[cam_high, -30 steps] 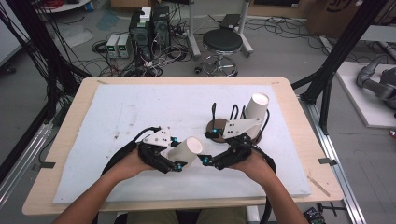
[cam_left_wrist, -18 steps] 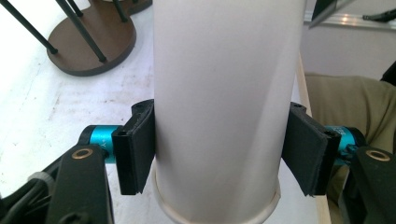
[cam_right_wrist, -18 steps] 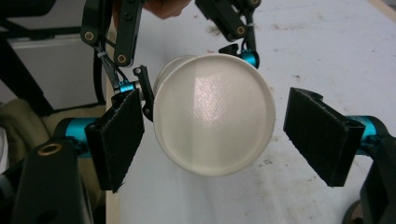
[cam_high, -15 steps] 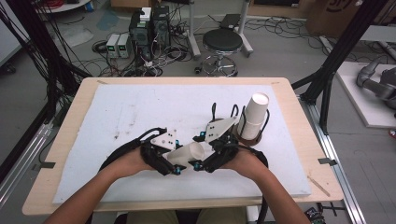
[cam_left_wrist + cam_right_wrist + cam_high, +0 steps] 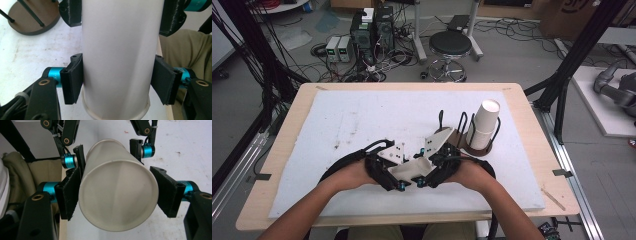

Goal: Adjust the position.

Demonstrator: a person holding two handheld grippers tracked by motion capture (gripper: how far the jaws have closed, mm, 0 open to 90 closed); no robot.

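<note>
I have both tools meeting near the front edge of the worktop [image 5: 512, 100], and a single white paper cup [image 5: 412, 169] lies on its side between them, lifted just off the white mat [image 5: 362, 120] as far as I can tell.

My left tool [image 5: 117, 81] pinches the cup: in the left gripper view its two black pads press on either side of the cup [image 5: 117, 50] just above the rolled rim, which sits nearest the camera. Farther up the same cup I see the other tool's pads on both sides.

My right tool [image 5: 120, 192] comes in from the opposite end. In the right gripper view the cup's closed base [image 5: 118, 197] faces me; the left pad lies against the wall, and the right pad looks to be just touching or a hair off, I cannot tell which. I would call it closed around the cup.

Behind and to the right of my hands, a brown round cup stand [image 5: 469, 142] with black wire loops sits on the mat, and a short stack of white cups [image 5: 484, 122] stands upright in it, tilted slightly.
</note>
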